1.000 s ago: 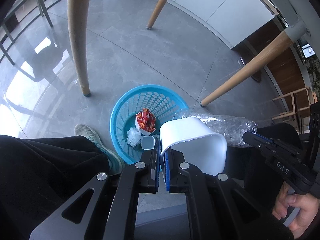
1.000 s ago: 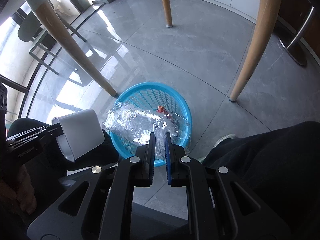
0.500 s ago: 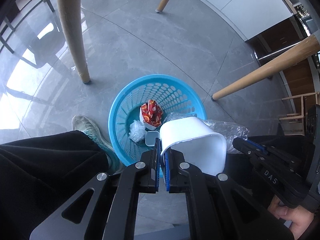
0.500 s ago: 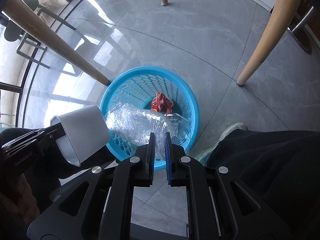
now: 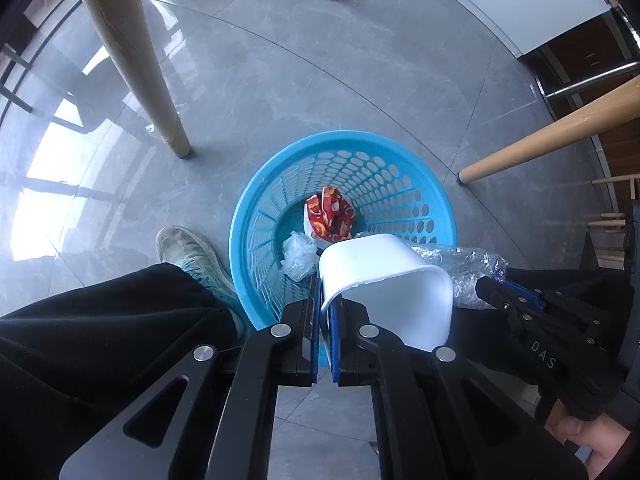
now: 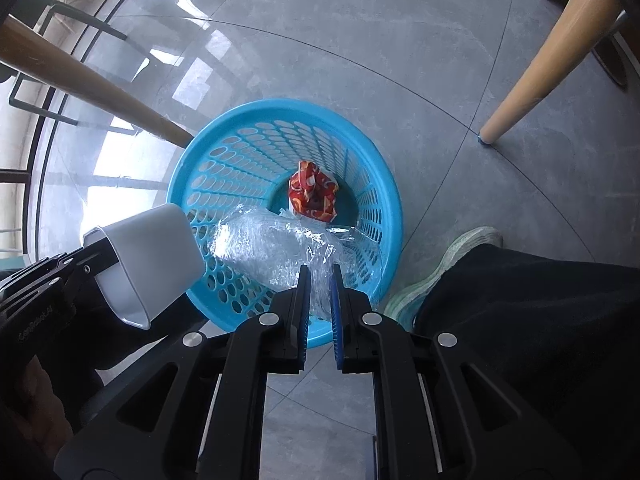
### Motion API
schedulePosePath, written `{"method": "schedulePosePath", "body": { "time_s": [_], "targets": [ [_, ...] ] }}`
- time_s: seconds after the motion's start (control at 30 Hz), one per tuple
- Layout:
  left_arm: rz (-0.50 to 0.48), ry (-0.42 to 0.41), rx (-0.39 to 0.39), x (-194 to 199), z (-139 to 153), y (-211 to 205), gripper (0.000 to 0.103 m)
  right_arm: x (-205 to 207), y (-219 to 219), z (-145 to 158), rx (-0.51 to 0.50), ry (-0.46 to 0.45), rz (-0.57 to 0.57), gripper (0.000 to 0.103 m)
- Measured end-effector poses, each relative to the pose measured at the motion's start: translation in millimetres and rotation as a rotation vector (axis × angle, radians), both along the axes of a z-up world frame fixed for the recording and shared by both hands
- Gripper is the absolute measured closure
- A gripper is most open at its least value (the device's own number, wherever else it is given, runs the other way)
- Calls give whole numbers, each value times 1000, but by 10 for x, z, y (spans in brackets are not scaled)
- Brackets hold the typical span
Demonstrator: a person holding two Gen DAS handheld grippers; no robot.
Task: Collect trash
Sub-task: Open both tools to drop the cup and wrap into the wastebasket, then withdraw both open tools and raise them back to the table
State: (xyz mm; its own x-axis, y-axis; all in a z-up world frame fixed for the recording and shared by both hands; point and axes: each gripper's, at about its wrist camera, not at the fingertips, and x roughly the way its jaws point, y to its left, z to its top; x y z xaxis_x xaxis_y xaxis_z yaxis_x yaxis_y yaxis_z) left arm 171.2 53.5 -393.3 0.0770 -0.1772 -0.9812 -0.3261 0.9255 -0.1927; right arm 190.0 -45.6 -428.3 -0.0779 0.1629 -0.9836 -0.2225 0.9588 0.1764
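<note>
**Both claws loaded, hanging right over the bin**

Grey tiled floor point(image 5: 360, 60) everywhere, shiny with window glare, and we're looking almost straight down at it from both wrist cams.

Nearest first: the left claw point(image 5: 325, 300) is clamped tight on the rim of a white plastic tub point(image 5: 384, 280), pinching one wall of it so the tub hangs out over the near edge of the blue basket point(image 5: 436, 184). The right claw point(image 6: 319, 284) has its jaws squeezed on a crumpled clear plastic wrapper point(image 6: 272, 248), which droops across the basket mouth. A dark trouser leg point(image 5: 100, 320) and a worn shoe point(image 5: 188, 252) sit just beside the basket.

Further down, inside the basket, there's already a red snack packet point(image 5: 330, 214) and a small scrunched clear bag point(image 5: 298, 254) at the bottom. Beyond that, wooden table legs point(image 5: 132, 56) stand around the basket on the floor.

My read: this is the drop step, with both bits of trash carried to the bin and not yet let go. Next move is basically to part the jaws. The wrapper looks well over the opening. The tub is nearer the rim, so I'd nudge it toward the middle first or it might clip the edge and bounce out.
</note>
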Motion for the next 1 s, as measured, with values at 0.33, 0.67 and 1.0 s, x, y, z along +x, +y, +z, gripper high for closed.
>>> {"method": "schedulePosePath", "body": {
  "time_s": [0.33, 0.67, 1.0],
  "targets": [
    [15, -29, 11, 57, 10, 18, 76, -4, -28, -36, 29, 32, 2, 73],
    [26, -35, 16, -22, 87, 20, 74, -82, -3, 179, 50, -13, 33, 70],
    [2, -59, 94, -172, 411, 6, 56, -241, -34, 546, 34, -69, 80, 60]
  ]
}}
